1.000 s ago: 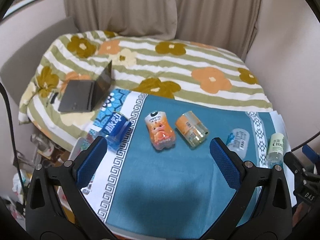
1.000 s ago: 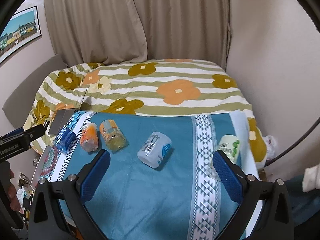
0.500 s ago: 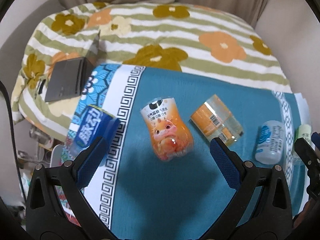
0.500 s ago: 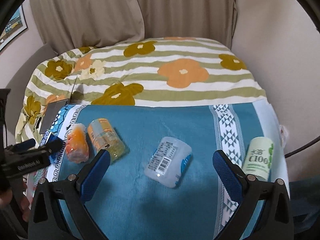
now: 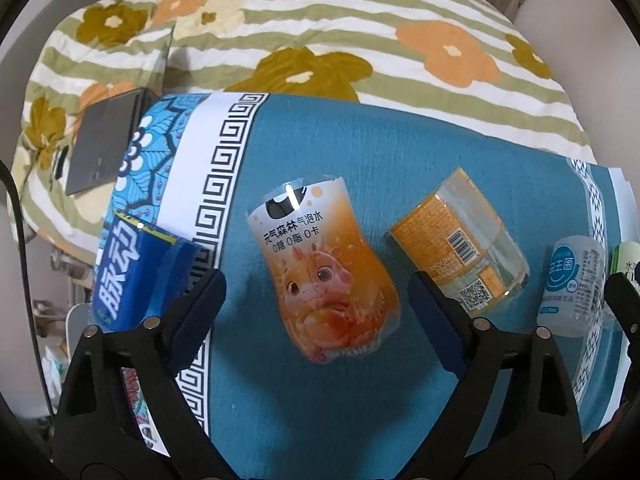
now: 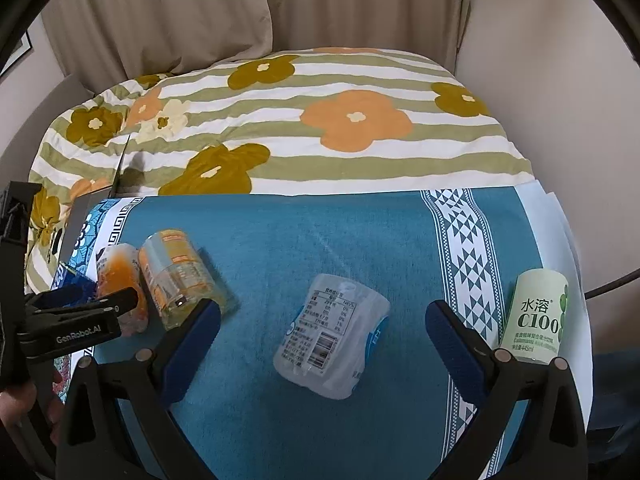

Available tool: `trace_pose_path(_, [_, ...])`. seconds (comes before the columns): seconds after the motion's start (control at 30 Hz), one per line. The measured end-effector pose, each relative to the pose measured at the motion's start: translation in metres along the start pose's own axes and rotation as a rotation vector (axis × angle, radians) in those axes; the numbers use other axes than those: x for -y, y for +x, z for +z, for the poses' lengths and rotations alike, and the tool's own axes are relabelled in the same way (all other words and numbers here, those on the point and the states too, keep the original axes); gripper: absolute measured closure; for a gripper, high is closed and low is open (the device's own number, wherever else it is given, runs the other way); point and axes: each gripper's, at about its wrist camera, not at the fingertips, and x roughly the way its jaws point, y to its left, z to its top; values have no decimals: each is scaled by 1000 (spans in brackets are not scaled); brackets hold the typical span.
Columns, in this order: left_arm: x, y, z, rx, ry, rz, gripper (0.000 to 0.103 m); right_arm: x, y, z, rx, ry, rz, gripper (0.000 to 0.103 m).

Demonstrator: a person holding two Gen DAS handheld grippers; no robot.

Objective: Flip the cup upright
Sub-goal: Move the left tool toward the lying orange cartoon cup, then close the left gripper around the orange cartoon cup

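Several cups made from cut bottles lie on their sides on a teal cloth (image 5: pixel 328 408). An orange dragon-print cup (image 5: pixel 324 276) lies between the fingers of my open left gripper (image 5: pixel 318 300), which hangs just above it. A blue cup (image 5: pixel 132 276) lies to its left and a clear cup with an orange label (image 5: pixel 460 244) to its right. A clear white-label cup (image 6: pixel 332 340) lies between the fingers of my open right gripper (image 6: pixel 320 340). The left gripper's fingers (image 6: pixel 96 304) also show in the right wrist view beside the orange cup (image 6: pixel 120 284).
A pale green C100 cup (image 6: pixel 538 316) stands upright at the cloth's right edge. A floral striped bedspread (image 6: pixel 320 120) lies behind the table, with a dark laptop (image 5: pixel 104 140) on it at left. Curtains and a wall stand beyond.
Both grippers have moved down and forward toward the cloth. The orange cup and the white-label cup now sit larger, between the open fingers. No cup has moved.
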Motion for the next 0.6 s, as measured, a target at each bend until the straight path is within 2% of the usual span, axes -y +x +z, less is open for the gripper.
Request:
trace_pose_path(0.07, [1, 4, 0, -10, 4, -5, 17, 1, 2, 0, -5, 4, -2, 1])
trace_pose_path(0.13, [2, 9, 0, -30, 1, -21, 32, 2, 3, 0, -8, 7, -2, 1])
trace_pose_path(0.4, [-1, 7, -5, -30, -10, -45, 33, 4, 0, -4, -1, 16, -1, 1])
trace_pose_path(0.6, [2, -10, -13, 1, 1, -47, 33, 8, -9, -9, 13, 20, 6, 1])
